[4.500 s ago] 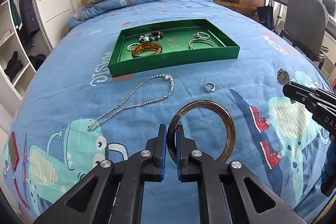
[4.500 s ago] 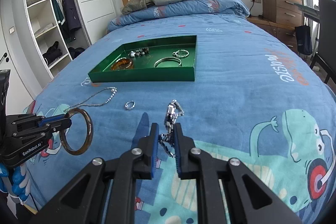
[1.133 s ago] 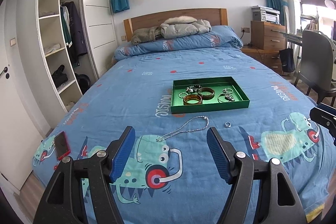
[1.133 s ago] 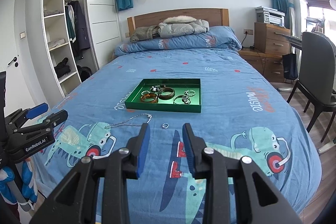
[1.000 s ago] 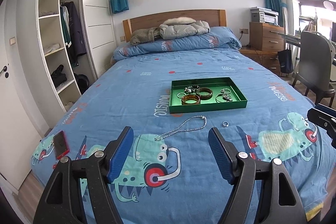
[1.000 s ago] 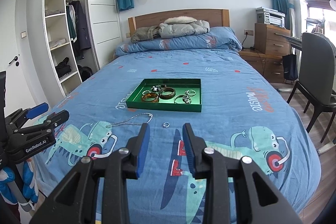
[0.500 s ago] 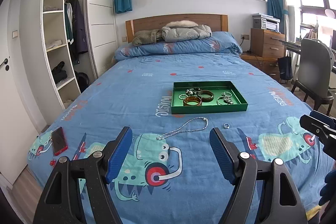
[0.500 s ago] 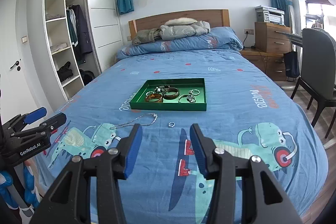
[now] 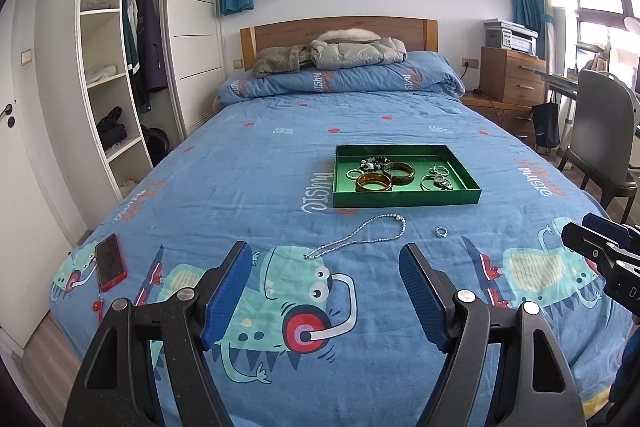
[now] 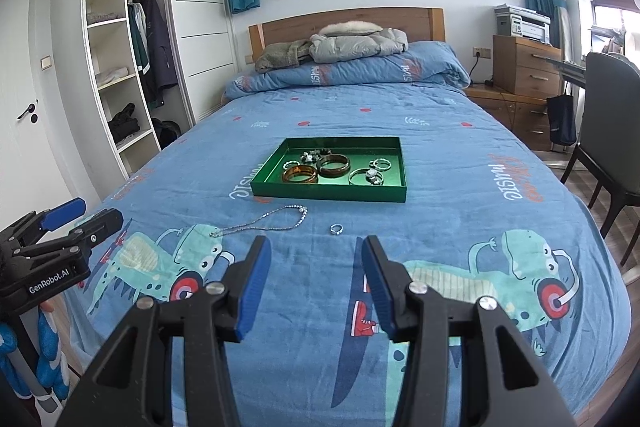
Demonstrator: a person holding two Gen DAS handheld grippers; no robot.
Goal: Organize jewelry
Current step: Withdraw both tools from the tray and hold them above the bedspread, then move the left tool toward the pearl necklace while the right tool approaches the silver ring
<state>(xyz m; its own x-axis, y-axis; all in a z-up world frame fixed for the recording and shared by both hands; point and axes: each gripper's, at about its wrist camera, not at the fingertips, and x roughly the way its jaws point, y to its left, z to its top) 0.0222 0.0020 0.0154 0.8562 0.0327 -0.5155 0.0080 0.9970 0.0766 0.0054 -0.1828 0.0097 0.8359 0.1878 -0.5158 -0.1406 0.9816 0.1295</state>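
A green tray (image 9: 406, 197) is lying on the blue bed (image 9: 248, 163), and it is being taken as the landmark. Inside it, two amber bangles (image 9: 374, 182), silver rings (image 9: 439, 169) and a beaded bracelet (image 9: 374, 161) are being kept. Just in front of the tray, a silver necklace (image 9: 360, 237) and a small ring (image 9: 441, 232) are lying on the bed. Well in front of the tray, the left gripper (image 9: 326, 291) is being held wide open and empty; the right gripper (image 10: 314, 281) is being held partly open, nothing between its jaws.
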